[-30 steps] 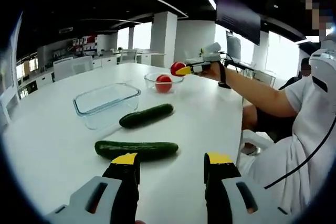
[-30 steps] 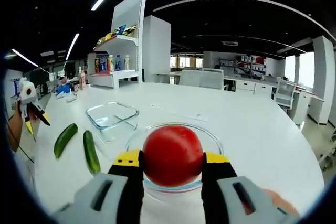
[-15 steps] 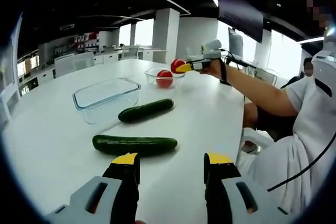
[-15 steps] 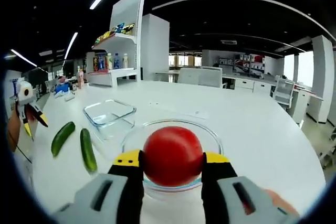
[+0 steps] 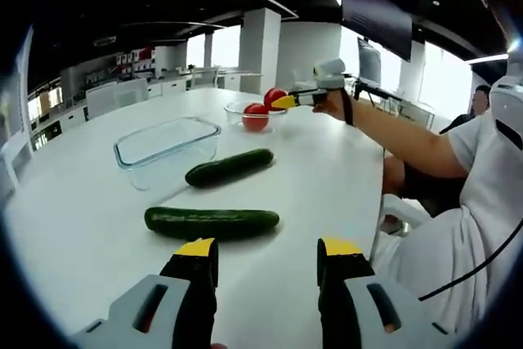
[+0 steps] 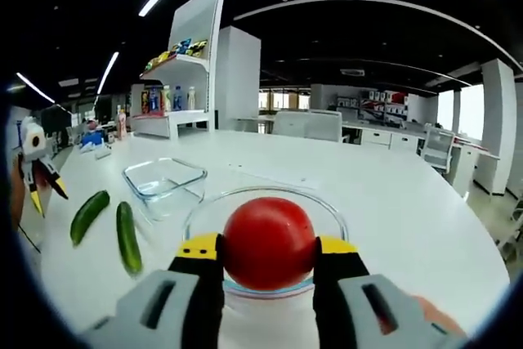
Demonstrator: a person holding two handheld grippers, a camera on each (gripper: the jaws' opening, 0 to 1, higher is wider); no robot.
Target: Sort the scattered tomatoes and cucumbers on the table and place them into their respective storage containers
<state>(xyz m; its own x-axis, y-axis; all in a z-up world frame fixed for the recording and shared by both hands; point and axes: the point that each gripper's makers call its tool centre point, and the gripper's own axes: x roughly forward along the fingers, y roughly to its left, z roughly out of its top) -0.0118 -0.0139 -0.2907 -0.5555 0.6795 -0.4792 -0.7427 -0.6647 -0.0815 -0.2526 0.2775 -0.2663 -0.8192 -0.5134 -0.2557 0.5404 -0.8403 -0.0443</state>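
Right hand-held gripper (image 6: 268,244) is clamped on a tomato (image 6: 269,243), one yellow-tipped jaw on each side of it, held just over the round glass bowl (image 6: 335,217). From the left gripper view the same hand-held gripper (image 5: 288,101) sits at the bowl's rim (image 5: 237,107) with its tomato, and a second tomato (image 5: 255,116) already lies inside the bowl.

Left hand-held gripper (image 5: 266,249) is low over the near edge of the white bench (image 5: 73,226), jaws apart, nothing between them.

Progress, as I judge it: tomato sorting is nearly done, one in the bowl and one about to be set down, not yet released. Cucumbers are untouched. Rectangular glass dish (image 5: 167,149) stands empty.

Positions:
- Near cucumber (image 5: 212,222) lies crosswise on the bench just ahead of the left jaws, apart from them, a little left of the gap.
- Far cucumber (image 5: 229,167) lies beyond it, angled, just beside the rectangular dish, not touching it as far as I can tell.
- In the right gripper view both cucumbers (image 6: 127,236) (image 6: 88,216) lie left of the bowl, with the dish (image 6: 164,187) behind them.

Remaining: release the tomato, then move both cucumbers into the dish.
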